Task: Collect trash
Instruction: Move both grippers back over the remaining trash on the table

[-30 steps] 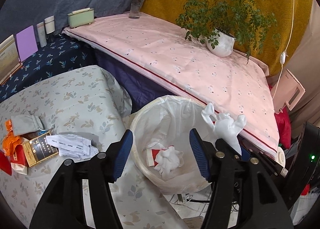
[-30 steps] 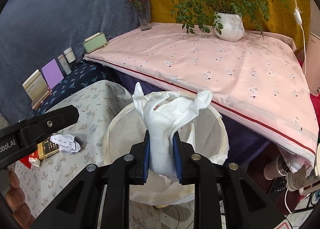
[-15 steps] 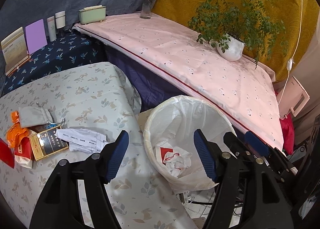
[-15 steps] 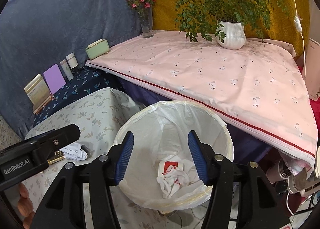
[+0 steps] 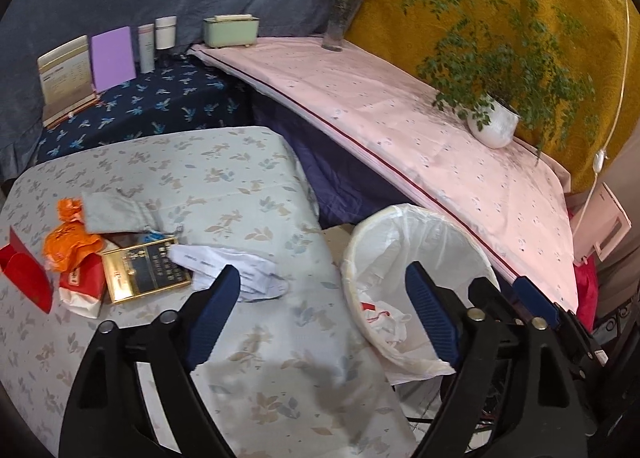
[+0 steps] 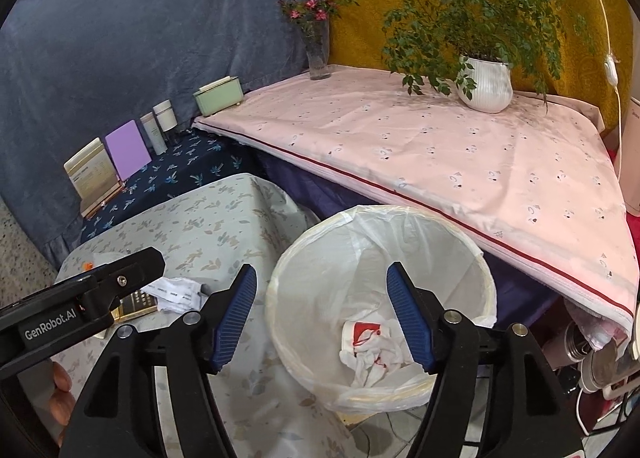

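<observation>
My right gripper (image 6: 322,316) and left gripper (image 5: 322,316) have just been opening, both empty, above the lined bin (image 6: 280,290) holding crumpled tissue (image 6: 370,358) at lower centre, while crumpled paper (image 5: 228,270) lies mid-left, its edge hidden behind a finger.

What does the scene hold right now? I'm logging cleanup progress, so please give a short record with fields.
bin: white lined trash bin beside the floral-cloth table
in bin: crumpled white tissue with red marks
left tongs: jaws just opening, nothing between them
right tongs: jaws just opening, empty, above the bin
still on table: crumpled paper, gold box, orange wrapper, red packet
</observation>
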`<action>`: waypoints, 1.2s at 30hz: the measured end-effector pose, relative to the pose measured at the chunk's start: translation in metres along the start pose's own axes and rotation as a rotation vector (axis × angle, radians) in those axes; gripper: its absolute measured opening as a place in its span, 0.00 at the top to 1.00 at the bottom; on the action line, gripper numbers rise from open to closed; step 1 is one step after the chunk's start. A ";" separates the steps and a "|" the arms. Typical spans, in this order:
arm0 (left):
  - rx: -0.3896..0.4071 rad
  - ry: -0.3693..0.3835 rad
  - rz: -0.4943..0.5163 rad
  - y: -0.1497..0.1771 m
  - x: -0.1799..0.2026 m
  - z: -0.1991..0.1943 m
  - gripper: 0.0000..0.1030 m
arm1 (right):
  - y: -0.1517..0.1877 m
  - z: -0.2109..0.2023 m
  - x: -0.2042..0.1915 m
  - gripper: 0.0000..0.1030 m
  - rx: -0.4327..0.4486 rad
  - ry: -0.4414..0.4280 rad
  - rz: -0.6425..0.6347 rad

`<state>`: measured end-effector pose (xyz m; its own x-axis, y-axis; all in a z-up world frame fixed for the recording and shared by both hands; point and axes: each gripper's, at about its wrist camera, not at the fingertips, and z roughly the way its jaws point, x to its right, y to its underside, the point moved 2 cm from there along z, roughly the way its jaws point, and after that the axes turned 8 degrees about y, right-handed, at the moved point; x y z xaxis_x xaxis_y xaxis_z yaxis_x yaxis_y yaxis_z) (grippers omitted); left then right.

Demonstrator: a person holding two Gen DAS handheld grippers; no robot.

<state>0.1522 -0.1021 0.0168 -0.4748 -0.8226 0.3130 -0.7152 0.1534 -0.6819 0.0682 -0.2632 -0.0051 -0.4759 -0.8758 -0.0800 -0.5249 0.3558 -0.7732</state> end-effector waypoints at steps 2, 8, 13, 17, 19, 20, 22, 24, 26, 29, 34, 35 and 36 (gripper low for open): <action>0.000 -0.012 -0.014 0.002 -0.010 -0.005 0.21 | 0.003 -0.001 -0.008 0.36 -0.003 -0.010 -0.009; 0.011 -0.058 -0.062 0.009 -0.043 -0.020 0.20 | 0.012 -0.006 -0.039 0.35 -0.011 -0.045 -0.053; 0.026 -0.092 -0.105 0.013 -0.071 -0.032 0.20 | 0.019 -0.007 -0.067 0.35 -0.024 -0.076 -0.087; 0.037 -0.124 -0.136 0.017 -0.094 -0.043 0.20 | 0.025 -0.009 -0.088 0.34 -0.031 -0.098 -0.111; 0.042 -0.136 -0.150 0.020 -0.104 -0.048 0.20 | 0.027 -0.010 -0.097 0.30 -0.032 -0.107 -0.119; 0.044 -0.143 -0.157 0.021 -0.110 -0.050 0.20 | 0.029 -0.010 -0.102 0.30 -0.033 -0.111 -0.124; 0.049 -0.158 -0.172 0.024 -0.122 -0.055 0.20 | 0.032 -0.011 -0.112 0.28 -0.039 -0.123 -0.134; 0.053 -0.174 -0.189 0.028 -0.134 -0.060 0.20 | 0.035 -0.010 -0.120 0.26 -0.046 -0.132 -0.137; 0.057 -0.199 -0.208 0.033 -0.148 -0.065 0.16 | 0.038 -0.011 -0.129 0.24 -0.050 -0.139 -0.137; 0.067 -0.243 -0.234 0.039 -0.169 -0.073 0.14 | 0.042 -0.010 -0.139 0.21 -0.052 -0.140 -0.142; 0.068 -0.314 -0.268 0.049 -0.204 -0.083 0.14 | 0.051 -0.009 -0.158 0.19 -0.058 -0.138 -0.153; 0.068 -0.326 -0.275 0.051 -0.210 -0.084 0.14 | 0.053 -0.008 -0.161 0.19 -0.059 -0.139 -0.153; 0.067 -0.343 -0.284 0.053 -0.219 -0.086 0.14 | 0.055 -0.007 -0.165 0.19 -0.061 -0.139 -0.156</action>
<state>0.1746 0.1327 -0.0310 -0.0594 -0.9626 0.2643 -0.7525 -0.1308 -0.6455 0.1128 -0.0965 -0.0296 -0.2860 -0.9569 -0.0510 -0.6284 0.2275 -0.7438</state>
